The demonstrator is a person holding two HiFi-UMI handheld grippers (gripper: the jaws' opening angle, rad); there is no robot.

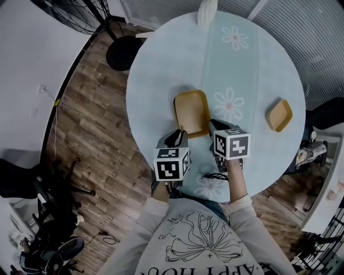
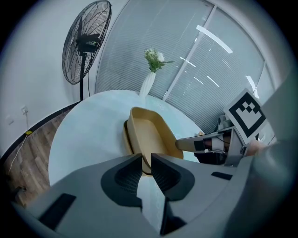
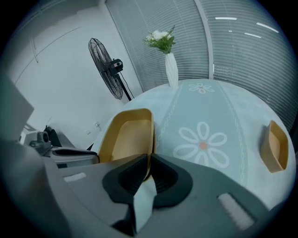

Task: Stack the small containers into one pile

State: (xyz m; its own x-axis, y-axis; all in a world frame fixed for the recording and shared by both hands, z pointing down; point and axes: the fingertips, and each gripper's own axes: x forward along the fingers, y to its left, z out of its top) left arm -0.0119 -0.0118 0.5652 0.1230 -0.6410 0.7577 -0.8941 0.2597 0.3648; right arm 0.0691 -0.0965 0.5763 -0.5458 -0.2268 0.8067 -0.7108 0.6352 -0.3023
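A yellow container [image 1: 192, 110] lies in the middle of the round table [image 1: 161, 64], long side pointing away from me. In the left gripper view a second yellow rim [image 2: 126, 135] shows just under its left side, like another container nested below. My left gripper [image 1: 179, 135] is at its near left corner; the near rim [image 2: 145, 157] fills the gap between the pads. My right gripper [image 1: 216, 129] is shut on the near right corner of the rim [image 3: 150, 155]. One more yellow container [image 1: 279, 114] [image 3: 274, 146] sits alone at the table's right.
A white vase with flowers [image 1: 207, 13] [image 3: 171, 69] stands at the far edge. A standing fan [image 2: 86, 42] [image 3: 109, 67] is on the floor beyond the table at the left. A thin black cable [image 1: 215, 176] lies near the front edge. The cloth has daisy prints [image 3: 202, 145].
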